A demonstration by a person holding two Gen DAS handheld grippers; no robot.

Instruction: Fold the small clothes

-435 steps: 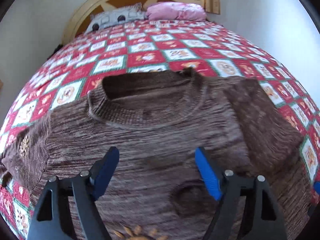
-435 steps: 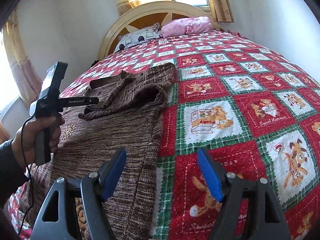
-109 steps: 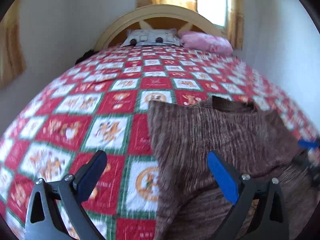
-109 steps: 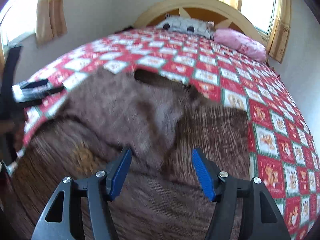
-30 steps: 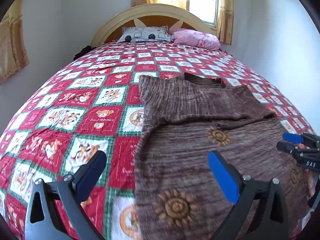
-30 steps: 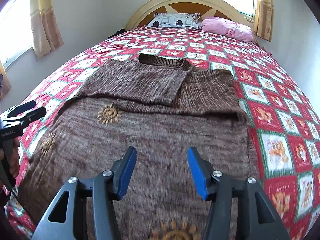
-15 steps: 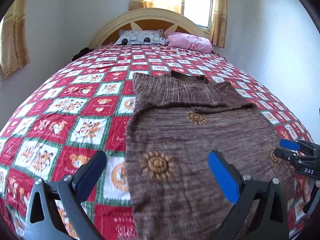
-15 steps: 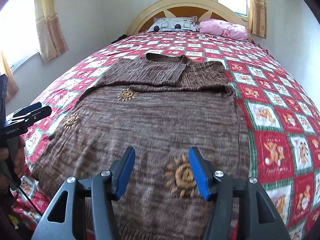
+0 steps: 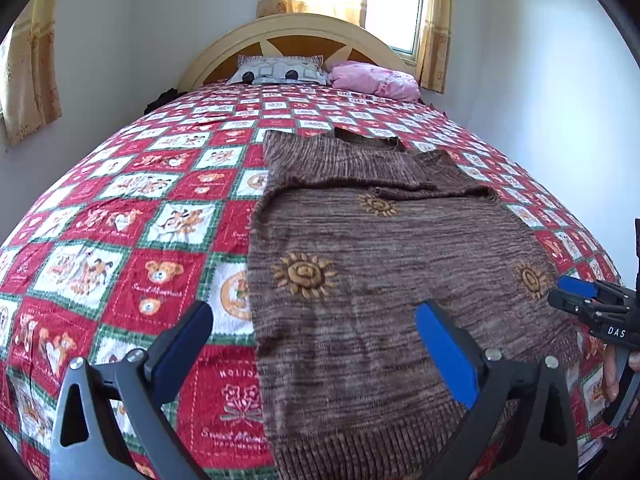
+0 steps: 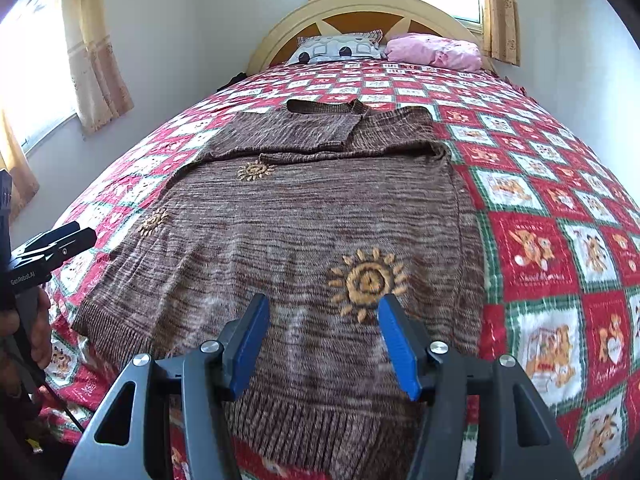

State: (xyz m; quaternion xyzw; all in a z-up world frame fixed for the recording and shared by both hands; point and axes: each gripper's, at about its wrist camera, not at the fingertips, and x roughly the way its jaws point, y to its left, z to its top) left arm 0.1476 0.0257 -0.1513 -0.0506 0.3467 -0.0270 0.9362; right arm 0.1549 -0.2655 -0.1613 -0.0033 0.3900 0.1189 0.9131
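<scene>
A brown knit sweater (image 9: 384,248) with orange sun motifs lies flat on the bed, both sleeves folded across its upper part, ribbed hem nearest me. It also shows in the right wrist view (image 10: 312,220). My left gripper (image 9: 316,340) is open and empty above the sweater's near left edge. My right gripper (image 10: 322,340) is open and empty above the hem near a sun motif. Each gripper shows in the other's view, the right one at the sweater's right side (image 9: 580,300) and the left one at its left side (image 10: 56,246).
The bed wears a red, white and green patchwork quilt (image 9: 132,216). A patterned pillow (image 9: 280,72) and a pink pillow (image 9: 376,80) lie by the wooden headboard (image 9: 296,32). Walls stand close on both sides. Curtained windows are behind and to the left.
Both grippers have drawn back toward the foot of the bed, so the sweater's hem now lies close under them. The sweater itself has not moved.
</scene>
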